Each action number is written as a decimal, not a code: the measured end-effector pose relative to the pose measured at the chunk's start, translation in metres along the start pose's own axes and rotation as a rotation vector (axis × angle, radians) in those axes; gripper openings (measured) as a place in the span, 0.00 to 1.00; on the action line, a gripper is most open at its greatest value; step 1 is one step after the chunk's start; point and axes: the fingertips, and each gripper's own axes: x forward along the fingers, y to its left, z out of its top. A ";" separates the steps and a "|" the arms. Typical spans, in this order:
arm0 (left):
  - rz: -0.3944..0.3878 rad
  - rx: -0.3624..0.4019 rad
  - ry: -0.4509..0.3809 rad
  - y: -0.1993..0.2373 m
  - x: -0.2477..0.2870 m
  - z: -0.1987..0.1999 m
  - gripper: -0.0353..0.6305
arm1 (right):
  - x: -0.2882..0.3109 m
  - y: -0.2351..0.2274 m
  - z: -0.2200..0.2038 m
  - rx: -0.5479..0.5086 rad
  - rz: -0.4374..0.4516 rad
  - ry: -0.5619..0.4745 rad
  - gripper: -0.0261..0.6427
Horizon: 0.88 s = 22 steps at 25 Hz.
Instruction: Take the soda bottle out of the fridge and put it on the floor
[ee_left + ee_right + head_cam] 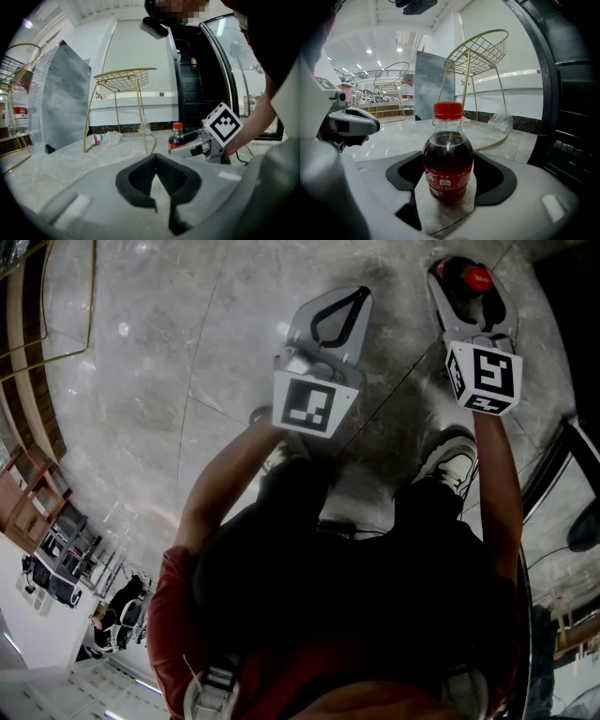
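Note:
The soda bottle [448,154], dark cola with a red cap, stands upright on the marble floor between the jaws of my right gripper [447,155]. The black pads sit against both of its sides. From above only its red cap [476,278] shows, inside the right gripper [466,266]. My left gripper [359,294] is low over the floor to the left. Its tips meet and nothing is in it. The left gripper view shows its own jaws [155,158] closed and the soda bottle [176,136] off to the right. The black fridge [197,84] stands behind with its door open.
Gold wire stands [124,82] and a grey slab [65,98] rise from the floor [187,381] beyond the grippers. A crushed plastic bottle [101,138] lies by one stand. The fridge's open door [574,117] is close on the right. The person's shoe [455,465] is behind the right gripper.

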 end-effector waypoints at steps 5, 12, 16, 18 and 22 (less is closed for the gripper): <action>0.000 0.001 -0.002 0.001 0.000 0.001 0.05 | -0.004 -0.001 0.003 0.003 -0.003 -0.004 0.50; 0.000 -0.004 -0.001 0.000 0.000 0.001 0.05 | -0.015 -0.001 0.001 0.021 -0.009 -0.006 0.50; 0.003 -0.005 -0.005 0.001 0.000 0.002 0.05 | -0.024 0.002 -0.001 0.032 -0.013 -0.007 0.50; 0.004 -0.005 -0.008 0.001 -0.001 0.002 0.05 | -0.028 0.004 -0.003 0.040 -0.014 -0.005 0.50; 0.006 -0.006 -0.006 0.002 -0.001 0.002 0.05 | -0.036 0.009 -0.008 0.054 -0.013 0.004 0.50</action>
